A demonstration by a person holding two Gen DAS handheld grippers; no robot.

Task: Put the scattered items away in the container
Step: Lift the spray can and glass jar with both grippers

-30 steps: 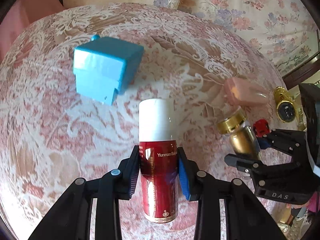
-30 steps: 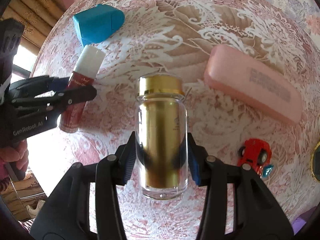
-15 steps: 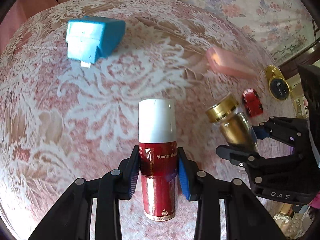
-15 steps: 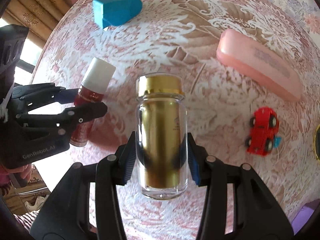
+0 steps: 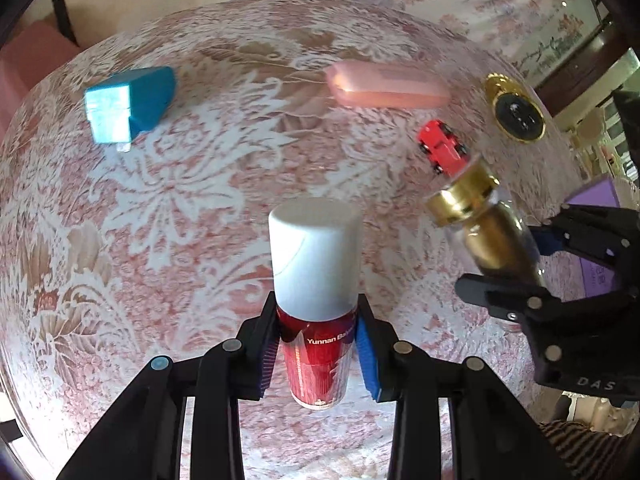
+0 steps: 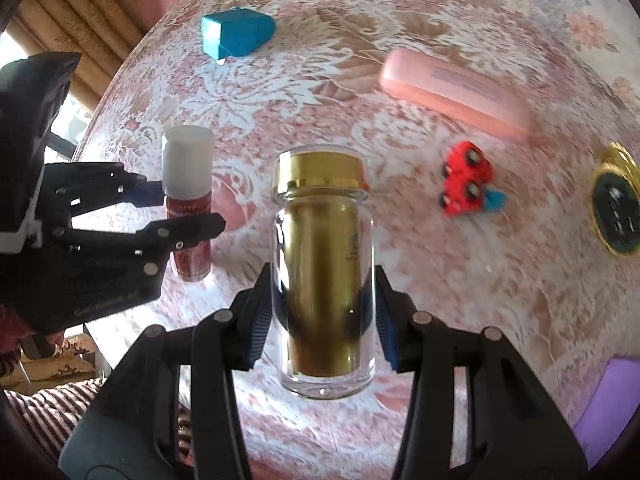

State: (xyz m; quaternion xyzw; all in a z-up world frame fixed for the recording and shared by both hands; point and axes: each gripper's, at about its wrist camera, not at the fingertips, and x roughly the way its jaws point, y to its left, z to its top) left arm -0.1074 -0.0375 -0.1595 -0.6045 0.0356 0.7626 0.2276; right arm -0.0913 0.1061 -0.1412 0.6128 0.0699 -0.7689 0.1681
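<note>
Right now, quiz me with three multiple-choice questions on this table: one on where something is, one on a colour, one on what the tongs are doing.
1. Where is the toy car?
A. between the pink case and the gold disc
B. beside the blue box
C. in the right tongs

2. What colour is the spray can cap?
A. gold
B. white
C. blue

3. What do the left tongs hold?
A. nothing
B. the gold bottle
C. the spray can

Answers: 1 A, the car lies on the cloth between those two. 2 B, the cap above the red body is white. 3 C, both pads press on the can.
</note>
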